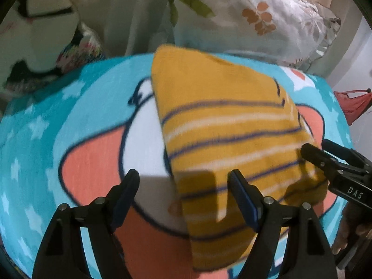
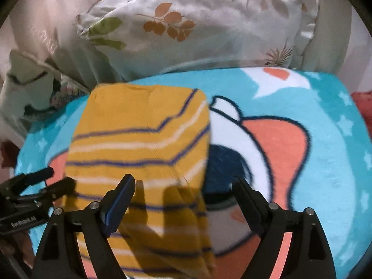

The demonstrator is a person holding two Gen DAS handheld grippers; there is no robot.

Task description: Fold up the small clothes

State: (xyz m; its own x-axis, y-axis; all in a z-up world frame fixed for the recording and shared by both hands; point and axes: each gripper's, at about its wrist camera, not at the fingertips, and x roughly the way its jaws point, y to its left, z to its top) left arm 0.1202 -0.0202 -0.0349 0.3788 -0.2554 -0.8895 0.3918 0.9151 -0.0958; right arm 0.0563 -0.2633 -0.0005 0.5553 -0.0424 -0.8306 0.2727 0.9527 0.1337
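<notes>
We see the folded yellow striped garment (image 2: 139, 153) lying flat on the turquoise cartoon blanket (image 2: 325, 151) that covers the bed, in front of a leaf-print pillow (image 2: 197, 28). Our left hand-held gripper (image 1: 183, 186) stands with jaws apart over the garment's near edge. Our right hand-held gripper (image 2: 183, 190) stands with jaws wide apart, clamping nothing.

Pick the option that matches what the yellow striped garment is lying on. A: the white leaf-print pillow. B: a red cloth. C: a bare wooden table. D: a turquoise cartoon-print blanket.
D: the yellow striped garment lies folded on the turquoise cartoon-print blanket; the leaf-print pillow sits behind it.
</notes>
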